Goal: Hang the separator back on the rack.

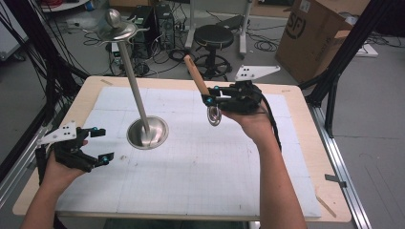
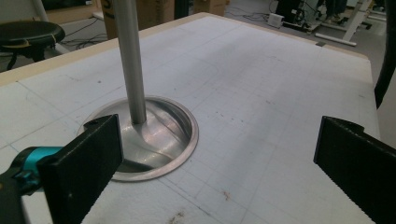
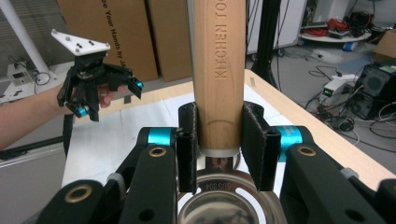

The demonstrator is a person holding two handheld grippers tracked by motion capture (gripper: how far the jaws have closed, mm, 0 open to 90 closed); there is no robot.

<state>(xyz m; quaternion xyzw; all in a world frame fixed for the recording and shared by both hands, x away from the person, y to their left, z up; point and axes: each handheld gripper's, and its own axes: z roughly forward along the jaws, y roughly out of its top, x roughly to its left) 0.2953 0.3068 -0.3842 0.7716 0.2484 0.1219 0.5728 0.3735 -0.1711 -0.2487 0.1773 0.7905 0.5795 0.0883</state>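
A tall steel stand rises from a round base [image 1: 147, 132] [image 2: 159, 135] on the white mat, its pole [image 1: 133, 81] [image 2: 130, 60] topped by a disc with hooks and a ball [image 1: 116, 25]. My right gripper [image 1: 208, 95] [image 3: 218, 140] is shut on the wooden handle [image 1: 195, 74] [image 3: 219, 70] of a kitchen utensil, whose steel head [image 1: 214, 116] [image 3: 219, 203] hangs below the jaws above the mat. My left gripper [image 1: 101, 145] [image 2: 219, 154] is open and holds nothing, near the mat's left edge beside the stand's base.
The white gridded mat [image 1: 200, 157] covers a wooden table [image 1: 305, 109]. Beyond the table stand a black stool [image 1: 213, 38], a cardboard box [image 1: 315, 33] and computer gear among cables. Black frame legs [image 1: 341, 62] stand at the right.
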